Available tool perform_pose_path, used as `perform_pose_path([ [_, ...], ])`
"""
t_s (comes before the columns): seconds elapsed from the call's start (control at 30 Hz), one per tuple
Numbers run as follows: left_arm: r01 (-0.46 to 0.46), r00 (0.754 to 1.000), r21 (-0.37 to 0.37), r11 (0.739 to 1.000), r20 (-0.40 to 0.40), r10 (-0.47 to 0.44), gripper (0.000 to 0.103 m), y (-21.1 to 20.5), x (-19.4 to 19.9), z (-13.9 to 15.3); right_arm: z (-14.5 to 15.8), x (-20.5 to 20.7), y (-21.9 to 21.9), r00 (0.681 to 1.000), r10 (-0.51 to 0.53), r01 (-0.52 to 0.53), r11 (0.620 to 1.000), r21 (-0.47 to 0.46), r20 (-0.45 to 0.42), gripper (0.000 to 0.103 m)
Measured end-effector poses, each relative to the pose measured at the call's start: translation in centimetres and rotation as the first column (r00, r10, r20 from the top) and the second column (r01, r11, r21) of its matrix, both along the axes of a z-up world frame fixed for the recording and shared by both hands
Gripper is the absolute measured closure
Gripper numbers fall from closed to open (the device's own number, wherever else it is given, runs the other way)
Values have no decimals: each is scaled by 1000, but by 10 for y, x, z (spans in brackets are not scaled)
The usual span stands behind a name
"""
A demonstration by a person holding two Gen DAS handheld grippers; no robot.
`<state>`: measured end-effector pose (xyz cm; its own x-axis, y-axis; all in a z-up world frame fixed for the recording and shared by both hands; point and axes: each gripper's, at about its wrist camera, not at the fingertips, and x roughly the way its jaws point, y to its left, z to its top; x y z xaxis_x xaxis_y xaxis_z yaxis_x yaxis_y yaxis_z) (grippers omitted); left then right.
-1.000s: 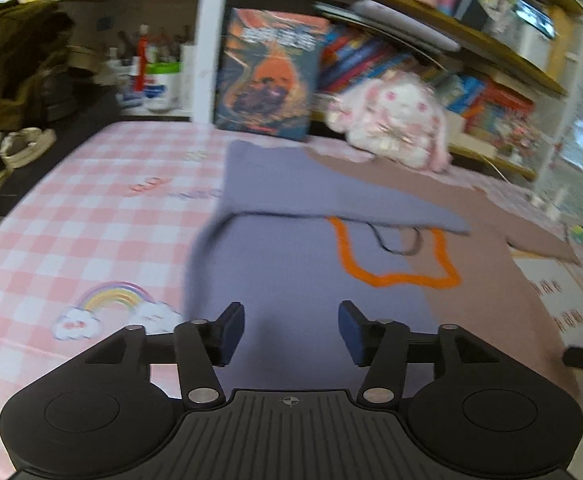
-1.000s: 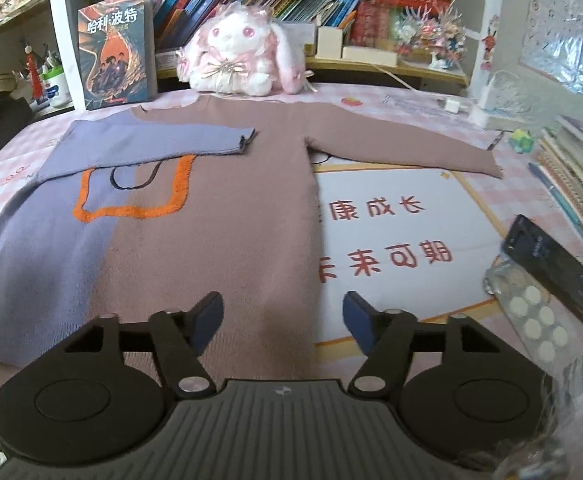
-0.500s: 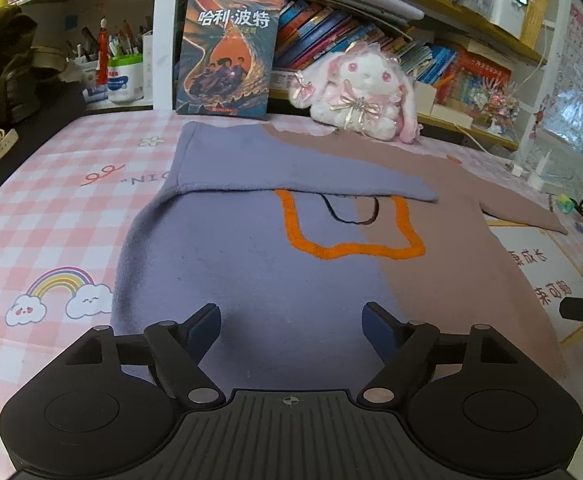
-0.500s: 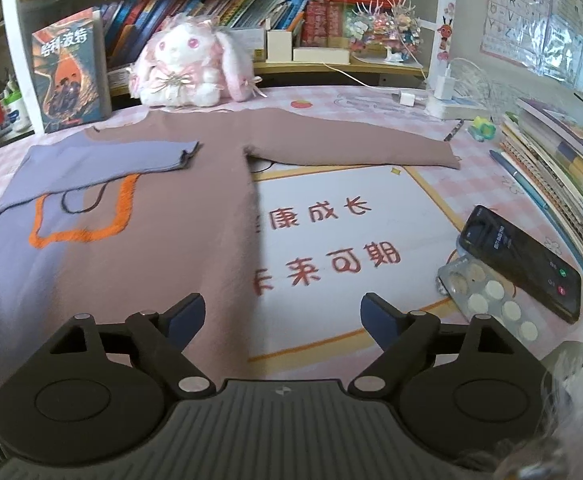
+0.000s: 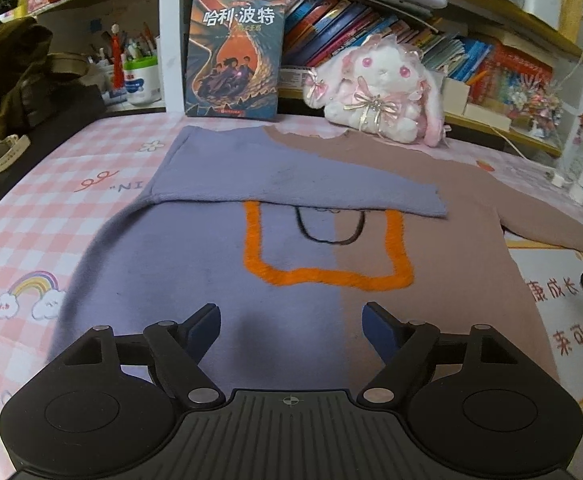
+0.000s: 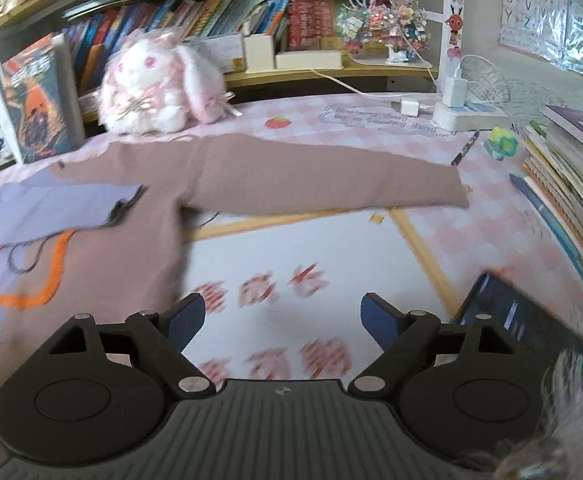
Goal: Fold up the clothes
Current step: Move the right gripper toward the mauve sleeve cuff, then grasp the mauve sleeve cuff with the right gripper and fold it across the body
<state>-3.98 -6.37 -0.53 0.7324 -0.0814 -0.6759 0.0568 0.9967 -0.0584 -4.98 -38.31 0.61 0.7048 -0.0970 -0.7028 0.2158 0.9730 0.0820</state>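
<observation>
A two-tone sweater (image 5: 219,264), lilac on the left half and brown on the right with an orange outline, lies flat on the pink checked table. Its lilac sleeve (image 5: 291,180) is folded across the chest. Its brown sleeve (image 6: 331,176) lies stretched out to the right. My left gripper (image 5: 291,326) is open and empty above the sweater's lower hem. My right gripper (image 6: 282,314) is open and empty above a white printed mat (image 6: 311,248), right of the sweater body (image 6: 103,256).
A white plush rabbit (image 5: 379,88) and an upright book (image 5: 235,48) stand at the table's back edge before bookshelves. A black phone (image 6: 531,320) lies near my right gripper. Stacked books (image 6: 571,160) line the right edge. Chargers (image 6: 455,100) sit at back right.
Both grippers have opened wider. The left view has swung to centre on the sweater. The right gripper has moved right, off the sweater body toward the brown sleeve and mat.
</observation>
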Motion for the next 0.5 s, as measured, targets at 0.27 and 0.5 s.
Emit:
perform_pose_path([
  [0.27,-81,996,23,996,-22,81,22,-26,-4,-1,-7,44,-75,999,-48,48,999,10,-11,19],
  [0.5,-145,988,47,988,-38,146,22,-47,-7,-2,-15,75,-129,991,-125,126,992,14,-42,21],
])
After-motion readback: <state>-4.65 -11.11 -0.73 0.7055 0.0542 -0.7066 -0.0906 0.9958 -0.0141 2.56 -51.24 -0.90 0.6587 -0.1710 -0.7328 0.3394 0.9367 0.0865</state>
